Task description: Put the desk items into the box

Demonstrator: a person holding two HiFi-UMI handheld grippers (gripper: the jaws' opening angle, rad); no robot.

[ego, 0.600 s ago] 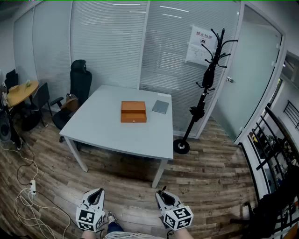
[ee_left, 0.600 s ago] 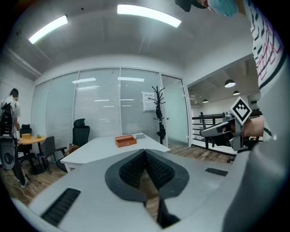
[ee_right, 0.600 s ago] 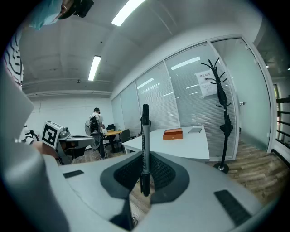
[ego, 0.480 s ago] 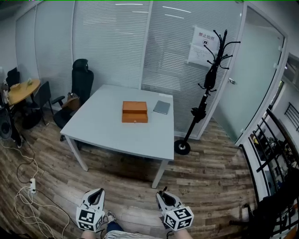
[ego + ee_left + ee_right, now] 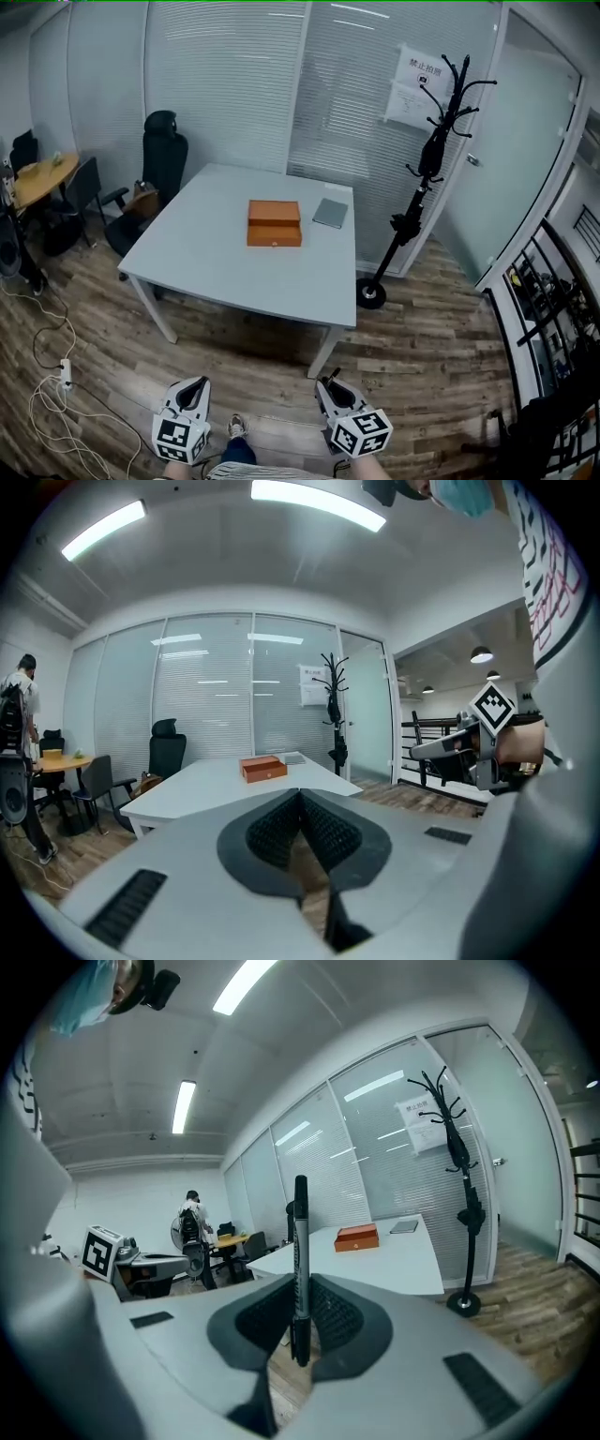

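The fingers of our right gripper (image 5: 300,1299) pinch a marker (image 5: 300,1232) near its lower end, probably light, stiff and slippery, while the left gripper (image 5: 300,803) fingers are closed, empty.

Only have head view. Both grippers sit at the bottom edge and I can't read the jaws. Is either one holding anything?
Observer: The right gripper is shut on a black marker, which stands upright between its jaws.
Operator: Left one?
Observer: The left gripper is shut, jaws together with nothing between them.
Operator: Anyone else in the room?
Observer: Yes, a person stands by the round table at the far side, not in your frame.
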